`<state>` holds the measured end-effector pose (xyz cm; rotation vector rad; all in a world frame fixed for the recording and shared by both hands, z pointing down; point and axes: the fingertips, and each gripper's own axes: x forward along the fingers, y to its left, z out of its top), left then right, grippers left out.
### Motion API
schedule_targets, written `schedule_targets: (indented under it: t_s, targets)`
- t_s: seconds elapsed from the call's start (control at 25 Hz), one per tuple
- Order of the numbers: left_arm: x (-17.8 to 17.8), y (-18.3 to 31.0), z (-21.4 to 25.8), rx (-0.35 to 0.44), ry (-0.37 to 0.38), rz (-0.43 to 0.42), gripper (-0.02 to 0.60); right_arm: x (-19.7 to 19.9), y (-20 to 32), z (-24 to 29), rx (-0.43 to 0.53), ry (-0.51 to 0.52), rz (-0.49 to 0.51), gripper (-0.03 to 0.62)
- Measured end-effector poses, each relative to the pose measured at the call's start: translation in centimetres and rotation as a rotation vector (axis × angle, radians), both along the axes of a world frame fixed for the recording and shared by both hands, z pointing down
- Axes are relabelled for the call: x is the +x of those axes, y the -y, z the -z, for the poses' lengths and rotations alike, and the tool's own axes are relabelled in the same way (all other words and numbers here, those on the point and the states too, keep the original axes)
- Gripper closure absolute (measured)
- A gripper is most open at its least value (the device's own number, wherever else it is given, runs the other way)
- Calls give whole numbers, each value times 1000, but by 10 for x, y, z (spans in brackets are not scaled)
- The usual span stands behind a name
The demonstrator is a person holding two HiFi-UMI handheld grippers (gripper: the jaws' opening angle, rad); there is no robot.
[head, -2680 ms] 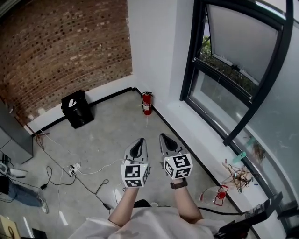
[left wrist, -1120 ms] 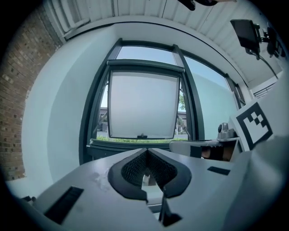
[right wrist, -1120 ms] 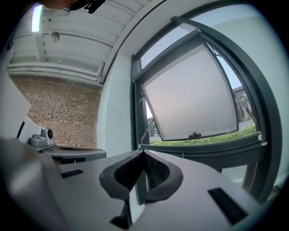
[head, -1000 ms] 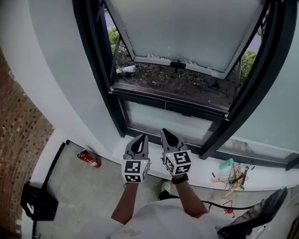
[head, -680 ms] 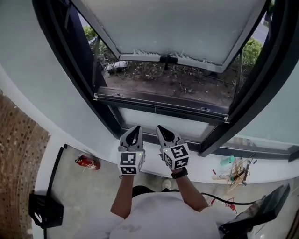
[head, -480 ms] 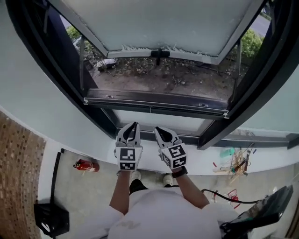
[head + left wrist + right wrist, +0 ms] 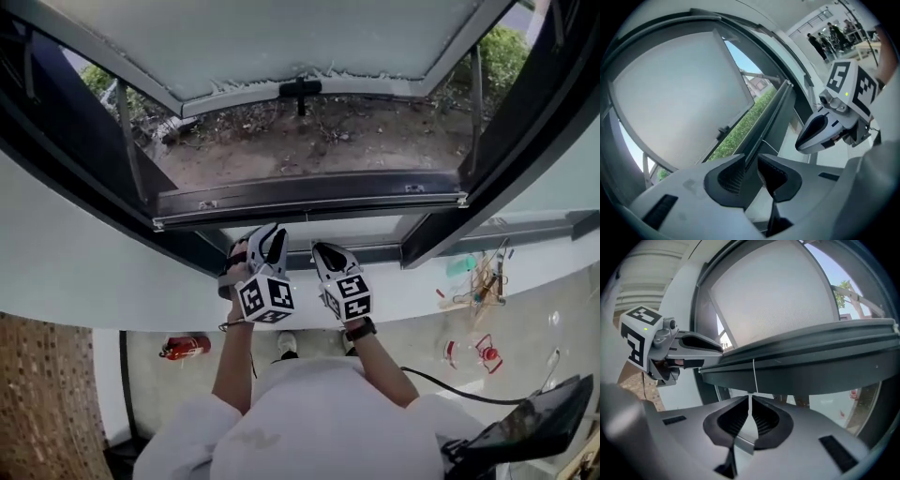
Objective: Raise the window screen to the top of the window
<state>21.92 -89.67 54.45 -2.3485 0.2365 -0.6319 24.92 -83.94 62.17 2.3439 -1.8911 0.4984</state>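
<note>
What shows of the window screen is its dark horizontal metal rail [image 7: 309, 199], lying low across the black-framed window opening. The frosted grey-white pane of the outward-tilted sash [image 7: 281, 37] is well above the rail, and bare soil with leaf litter [image 7: 319, 141] is seen past it. The mesh itself is too fine to make out. Just below the rail, on the room side, the person holds both grippers side by side, near each other but apart. The grey-and-black left gripper with its marker cube [image 7: 266, 240] sits a little left of the rail's middle, its tips near the rail. Its jaws have just been opening and stand a narrow gap apart with nothing between the pads, and the rail's edge lines up beyond the gap. The matching right gripper [image 7: 328, 253] is under the rail's middle, its jaws together. A thin white cord [image 7: 753, 376] hangs from the underside of the rail straight down toward the right gripper's tips; whether it is caught between them cannot be told. Below the rail runs a white window ledge [image 7: 412, 292], with a tangle of small odds and ends [image 7: 483, 281] under the rail's right end. A red fire extinguisher [image 7: 185, 348] lies on the grey floor well below the rail's left end.
</note>
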Motion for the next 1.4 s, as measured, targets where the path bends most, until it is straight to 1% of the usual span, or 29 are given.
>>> schedule_targets:
  t_s: [0.04, 0.08, 0.16, 0.2, 0.24, 0.32, 0.4, 0.48, 0.64, 0.76, 0.84, 0.92, 0.96, 1.0, 1.04, 1.08, 1.24, 1.32, 1.4]
  targets:
    - [3, 2, -4, 7, 16, -16, 515, 2, 1, -4, -13, -6, -27, 589]
    - [5, 4, -8, 1, 25, -27, 503, 4, 3, -7, -26, -14, -53, 571]
    - [6, 11, -18, 9, 48, -37, 479, 6, 6, -16, -54, -31, -88, 505]
    - [6, 15, -23, 41, 70, -38, 468, 7, 7, -20, -65, -36, -97, 486]
    - [6, 19, -26, 87, 94, -38, 460, 8, 9, -23, -72, -38, -100, 480]
    - [7, 25, -28, 173, 128, -44, 448, 11, 15, -28, -75, -34, -107, 480]
    - [10, 30, -28, 215, 143, -51, 448, 14, 21, -32, -78, -26, -121, 480]
    - [12, 35, -29, 229, 156, -53, 448, 17, 29, -35, -79, -26, -129, 480]
    - [13, 39, -34, 217, 163, -45, 448, 24, 47, -39, -44, -50, -127, 480]
    - [14, 43, -33, 268, 157, -36, 449, 27, 56, -51, -74, -51, -112, 483]
    - [14, 43, -33, 298, 191, -43, 449, 28, 62, -66, -104, -47, -95, 484]
    - [15, 43, -34, 327, 241, -57, 451, 27, 64, -88, -146, -36, -76, 484]
    - [15, 43, -35, 336, 255, -62, 451, 24, 62, -102, -173, -30, -67, 505]
    - [15, 43, -35, 340, 261, -64, 453, 21, 58, -118, -204, -27, -58, 546]
    - [15, 43, -35, 342, 258, -63, 454, 15, 53, -135, -234, -24, -47, 573]
    - [14, 43, -35, 346, 252, -60, 454, 8, 46, -151, -260, -20, -34, 588]
    - [14, 43, -35, 371, 237, -64, 454, -18, 15, -214, -369, 22, 34, 592]
    - [13, 43, -35, 377, 264, -88, 476, -27, -6, -248, -455, 85, 41, 591]
    - [14, 43, -34, 390, 296, -108, 486, -31, -34, -281, -541, 210, -6, 592]
